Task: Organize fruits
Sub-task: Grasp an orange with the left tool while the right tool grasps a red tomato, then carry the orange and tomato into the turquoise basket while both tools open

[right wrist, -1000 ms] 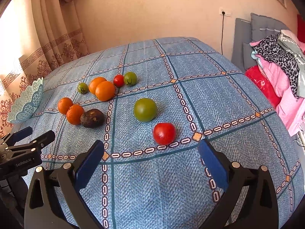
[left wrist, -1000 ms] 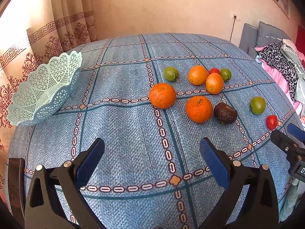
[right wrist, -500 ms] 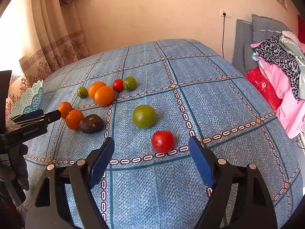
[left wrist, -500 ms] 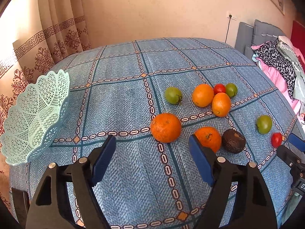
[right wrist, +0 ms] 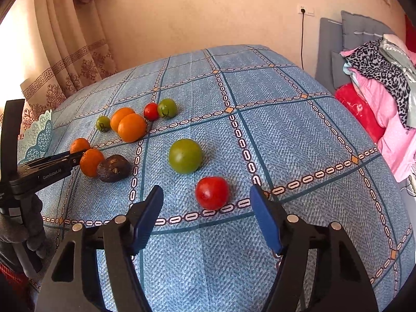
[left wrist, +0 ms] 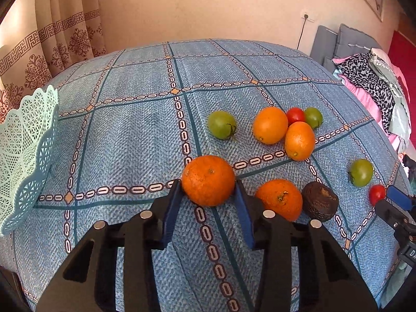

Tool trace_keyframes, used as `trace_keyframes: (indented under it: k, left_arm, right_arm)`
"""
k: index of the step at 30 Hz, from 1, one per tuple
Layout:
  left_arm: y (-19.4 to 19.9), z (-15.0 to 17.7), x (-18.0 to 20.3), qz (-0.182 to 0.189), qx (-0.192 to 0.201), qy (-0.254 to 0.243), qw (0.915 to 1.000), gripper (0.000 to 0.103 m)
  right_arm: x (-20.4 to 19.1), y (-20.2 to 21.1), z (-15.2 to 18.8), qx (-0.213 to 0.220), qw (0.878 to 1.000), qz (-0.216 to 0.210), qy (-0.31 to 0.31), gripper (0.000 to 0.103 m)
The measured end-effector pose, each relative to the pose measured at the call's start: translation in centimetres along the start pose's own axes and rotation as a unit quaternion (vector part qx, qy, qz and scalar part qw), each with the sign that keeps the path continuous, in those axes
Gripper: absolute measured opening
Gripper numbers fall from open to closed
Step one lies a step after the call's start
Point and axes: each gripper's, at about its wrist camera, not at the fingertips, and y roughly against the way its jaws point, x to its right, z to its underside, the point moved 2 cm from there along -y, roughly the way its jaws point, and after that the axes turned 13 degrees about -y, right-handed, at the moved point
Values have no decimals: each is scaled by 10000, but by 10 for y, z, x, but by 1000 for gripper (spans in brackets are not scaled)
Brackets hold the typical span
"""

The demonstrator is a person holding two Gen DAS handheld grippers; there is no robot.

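Left fingers (left wrist: 174, 208) gripped the orange (left wrist: 208, 180) on the bed (left wrist: 130, 135); the right gripper (right wrist: 206, 209) gaped before a tomato (right wrist: 212, 193). Pickup under way, probably; next, lift toward the basket (left wrist: 23, 156).

Basket (left wrist: 28, 140) at bedspread's (left wrist: 130, 135) left edge; fruit cluster (left wrist: 283, 132) right
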Motion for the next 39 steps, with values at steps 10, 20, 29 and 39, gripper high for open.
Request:
trace_keyframes:
  k: [10, 20, 29, 39]
  left_arm:
    - [5, 10, -10, 62, 125, 172, 9998, 40]
    - [18, 12, -9, -140, 180, 103, 9997, 40]
    - [58, 7, -22, -277, 563, 282, 9976, 40]
    - [116, 15, -84, -1096, 897, 667, 9877, 40]
  right_arm:
    - [-6, -17, -1, -139, 9997, 212, 49, 35]
    - [-4, -9, -1, -15, 9997, 227, -58, 28]
    - [-34, 17, -15, 362, 9993, -129, 18, 28]
    - [-135, 18, -28, 315, 9906, -1121, 712, 28]
